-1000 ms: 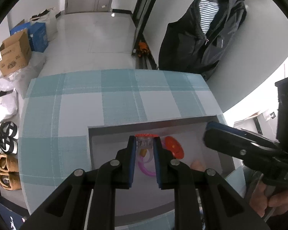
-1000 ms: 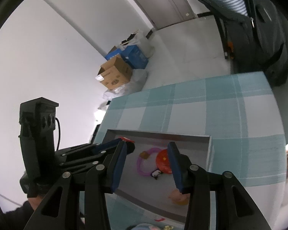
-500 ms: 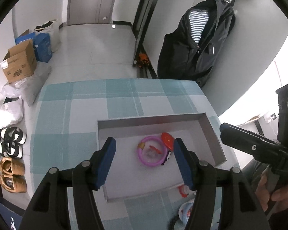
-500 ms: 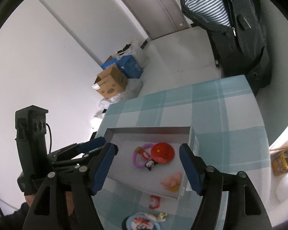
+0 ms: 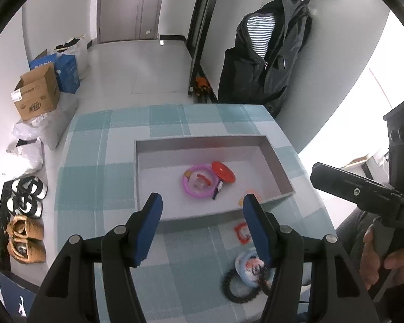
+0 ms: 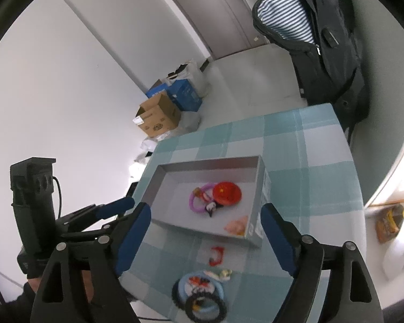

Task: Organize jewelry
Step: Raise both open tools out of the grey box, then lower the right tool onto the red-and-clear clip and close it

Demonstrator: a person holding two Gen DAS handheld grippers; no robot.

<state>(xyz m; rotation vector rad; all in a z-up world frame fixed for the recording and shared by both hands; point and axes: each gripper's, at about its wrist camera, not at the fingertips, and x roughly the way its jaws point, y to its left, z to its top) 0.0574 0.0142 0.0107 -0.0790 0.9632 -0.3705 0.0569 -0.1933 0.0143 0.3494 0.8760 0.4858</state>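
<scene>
Both hand-held grippers, left point(image 5: 202, 210) and right point(image 6: 206, 219), hung with fingers wide apart above the desk point(image 5: 99, 183). Inside the tray point(image 5: 278, 167) lay a pink ring point(image 5: 198, 185) touching a red disc point(image 5: 223, 171). Before the tray lay a red clip point(image 6: 216, 255) and a black ring point(image 6: 206, 308).

In the left wrist view the left gripper's right finger point(image 5: 257, 231) covers part of the blue ring point(image 5: 246, 265), the black ring point(image 5: 238, 289) and the small peach piece point(image 5: 241, 201) in the tray point(image 5: 145, 145). The items inside the blue ring are blurred. In the right wrist view the black ring point(image 6: 206, 308) is smeared, and the pale bits point(image 6: 220, 273) above it are too small to identify.
</scene>
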